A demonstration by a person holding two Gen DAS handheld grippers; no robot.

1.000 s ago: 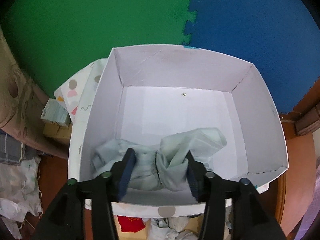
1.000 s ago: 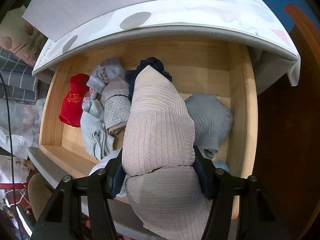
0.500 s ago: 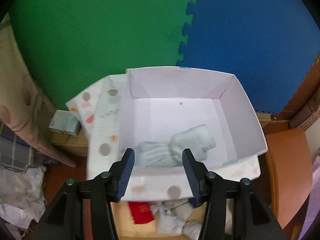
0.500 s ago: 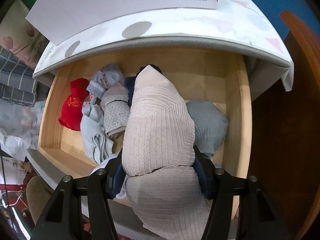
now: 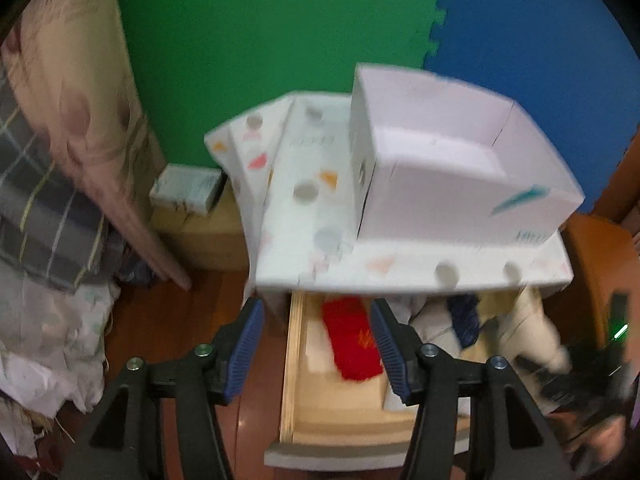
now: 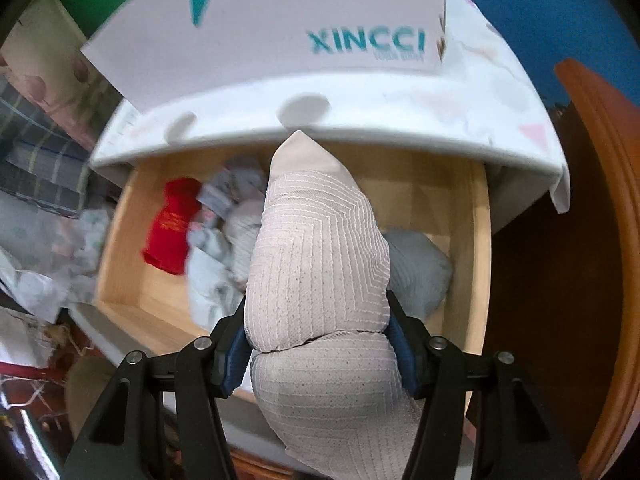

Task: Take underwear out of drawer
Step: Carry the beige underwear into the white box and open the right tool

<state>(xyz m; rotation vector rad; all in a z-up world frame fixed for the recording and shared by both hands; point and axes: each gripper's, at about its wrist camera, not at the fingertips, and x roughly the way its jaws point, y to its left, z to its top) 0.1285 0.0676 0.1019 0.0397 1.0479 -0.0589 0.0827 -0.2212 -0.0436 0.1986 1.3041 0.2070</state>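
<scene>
Beige underwear [image 6: 320, 264] clamped in right gripper [image 6: 318, 344], hanging above open wooden drawer [image 6: 478, 264]. Looks light, soft, floppy, textured knit (unlikely to slip); best taken mid-bundle, as here. Left gripper [image 5: 318, 346] empty, fingers [image 5: 246, 348] apart and opening, over drawer's left edge near red garment [image 5: 352, 340]. More folded pieces inside. White shoebox [image 5: 460, 184] on patterned cloth [image 5: 304, 216] atop cabinet; green and blue foam mats [image 5: 280, 32] behind, clutter left.

wall: green foam mat [image 5: 260, 32], blue foam mat [image 5: 532, 28] | floor: reddish wood [image 5: 176, 320]
</scene>
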